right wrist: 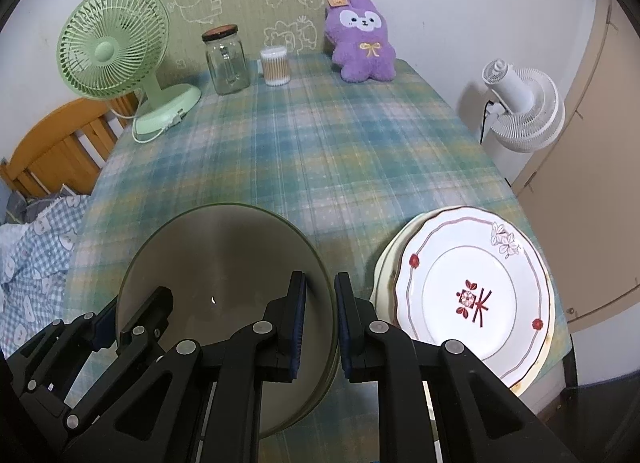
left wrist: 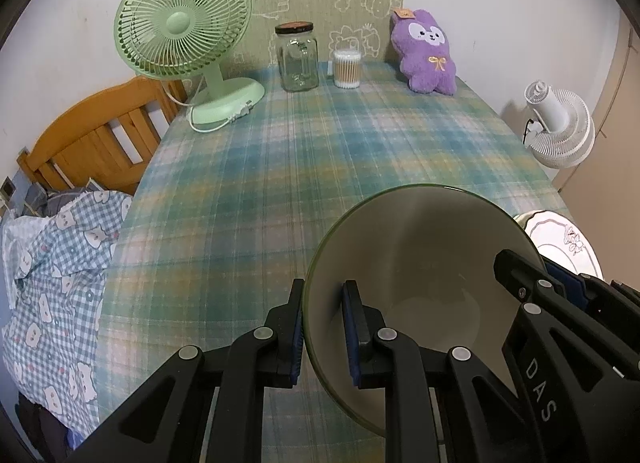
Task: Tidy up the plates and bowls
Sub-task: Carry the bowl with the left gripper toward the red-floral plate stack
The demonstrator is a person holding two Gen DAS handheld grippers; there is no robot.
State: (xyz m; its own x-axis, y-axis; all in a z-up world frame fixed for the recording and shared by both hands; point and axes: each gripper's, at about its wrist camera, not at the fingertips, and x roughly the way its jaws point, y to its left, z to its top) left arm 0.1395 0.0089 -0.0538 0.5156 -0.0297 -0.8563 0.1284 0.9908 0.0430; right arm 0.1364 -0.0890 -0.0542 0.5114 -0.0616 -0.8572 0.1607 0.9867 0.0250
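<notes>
A beige bowl with a green rim [left wrist: 424, 263] [right wrist: 224, 255] sits at the near edge of the plaid table. My left gripper [left wrist: 324, 335] straddles its left rim, one finger outside and one inside, with a gap to the rim. My right gripper [right wrist: 320, 323] straddles its right rim the same way and shows in the left wrist view [left wrist: 560, 295]; the left gripper shows in the right wrist view [right wrist: 132, 315]. A stack of white plates with red flower decoration [right wrist: 472, 295] lies to the right of the bowl, partly seen in the left wrist view [left wrist: 568, 239].
At the table's far end stand a green desk fan [left wrist: 184, 31], a glass jar [left wrist: 297, 57], a cotton swab tub [left wrist: 347, 68] and a purple plush [left wrist: 426, 51]. A wooden bed frame [left wrist: 92, 139] lies left; a white fan [right wrist: 520, 103] stands right.
</notes>
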